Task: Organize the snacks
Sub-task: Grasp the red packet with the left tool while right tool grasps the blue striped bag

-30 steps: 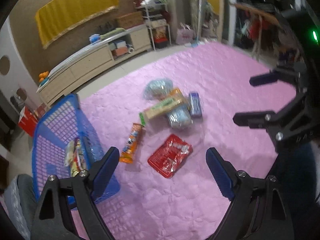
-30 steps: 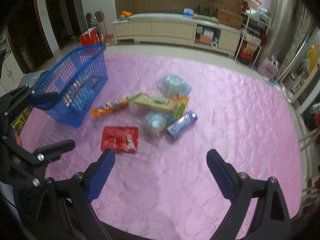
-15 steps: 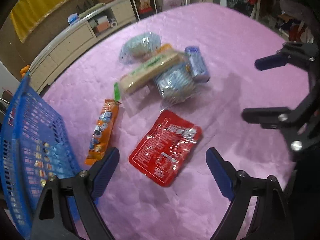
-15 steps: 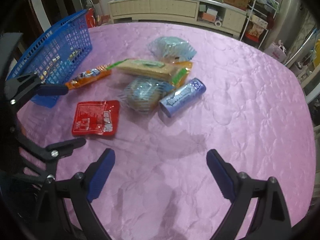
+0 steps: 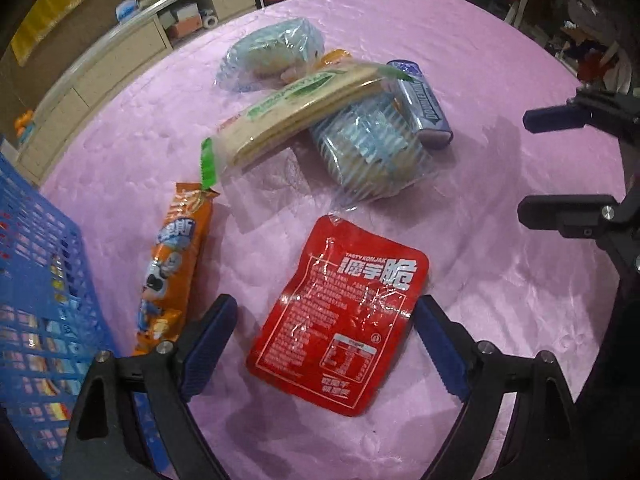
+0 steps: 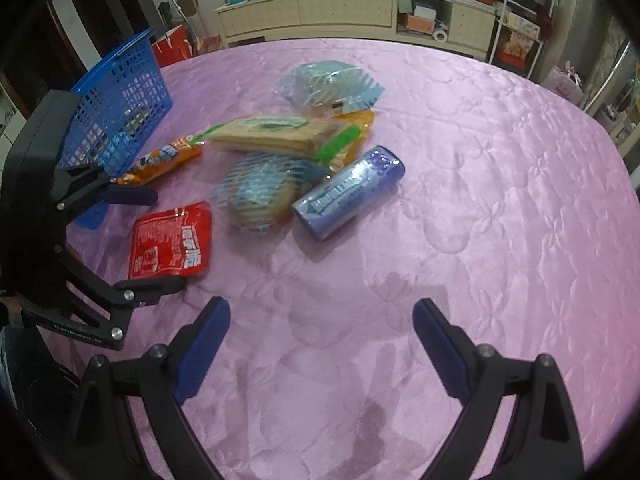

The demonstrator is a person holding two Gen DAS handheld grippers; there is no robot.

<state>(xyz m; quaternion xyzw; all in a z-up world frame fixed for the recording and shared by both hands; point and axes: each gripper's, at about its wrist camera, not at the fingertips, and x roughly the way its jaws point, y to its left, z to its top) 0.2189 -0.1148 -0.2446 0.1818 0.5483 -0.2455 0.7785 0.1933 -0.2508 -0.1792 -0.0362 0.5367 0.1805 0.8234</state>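
Observation:
A red konjac pouch (image 5: 340, 320) lies flat on the pink tablecloth (image 5: 500, 300). My left gripper (image 5: 326, 312) hangs open just over it, one finger on each side, the pads not touching. An orange snack stick (image 5: 172, 268) lies to its left, beside the blue basket (image 5: 36, 280). Behind sits a heap: a cracker pack (image 5: 296, 108), a blue-striped bag (image 5: 368, 152), a purple roll (image 5: 424, 100) and a pale blue bag (image 5: 272, 52). My right gripper (image 6: 320, 316) is open over bare cloth, nearer than the purple roll (image 6: 348, 196) and right of the pouch (image 6: 172, 240).
The basket (image 6: 120, 92) stands at the table's left edge with some packets inside. A long cream sideboard (image 6: 340, 8) and shelves stand beyond the table. Bare cloth (image 6: 500, 200) spreads to the right of the heap.
Both grippers have come down toward the table. The left one tipped downward and closed in on the red pouch, which now lies between its fingers. The snacks have not moved.

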